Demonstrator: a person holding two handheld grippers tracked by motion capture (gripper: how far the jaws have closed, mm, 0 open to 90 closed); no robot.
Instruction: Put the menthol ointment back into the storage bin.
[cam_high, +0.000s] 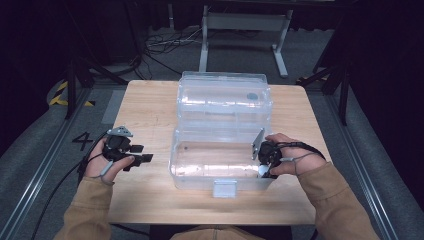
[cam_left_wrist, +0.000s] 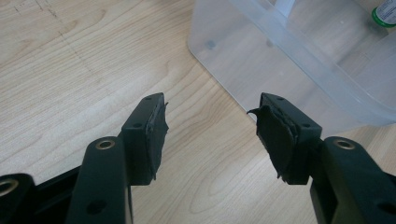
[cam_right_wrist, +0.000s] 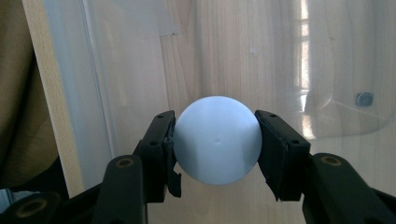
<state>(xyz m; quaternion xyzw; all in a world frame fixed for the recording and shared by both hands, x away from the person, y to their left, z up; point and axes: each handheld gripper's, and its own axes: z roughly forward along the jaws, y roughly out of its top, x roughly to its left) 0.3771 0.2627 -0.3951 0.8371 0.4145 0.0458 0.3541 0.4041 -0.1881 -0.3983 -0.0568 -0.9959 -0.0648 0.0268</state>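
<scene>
A clear plastic box (cam_high: 210, 150) stands in the middle of the wooden table (cam_high: 150, 105), its lid (cam_high: 225, 97) thrown open toward the far side. My right gripper (cam_high: 264, 167) reaches into the box's right end and is shut on a white ball (cam_right_wrist: 217, 144). In the right gripper view both pads press the ball's sides just above the box floor, with the right gripper (cam_right_wrist: 215, 116) pointing down. My left gripper (cam_high: 145, 153) lies left of the box over bare wood. Its jaws are open with nothing between them, the left gripper (cam_left_wrist: 212, 116) aimed toward the box's corner (cam_left_wrist: 219, 51).
The box's latch (cam_high: 224, 188) hangs at the near wall. A small green-rimmed thing (cam_left_wrist: 385, 14) shows through the box's wall. A small dark round thing (cam_high: 252, 96) sits in the lid. Metal stands and cables (cam_high: 165, 45) lie beyond the far edge.
</scene>
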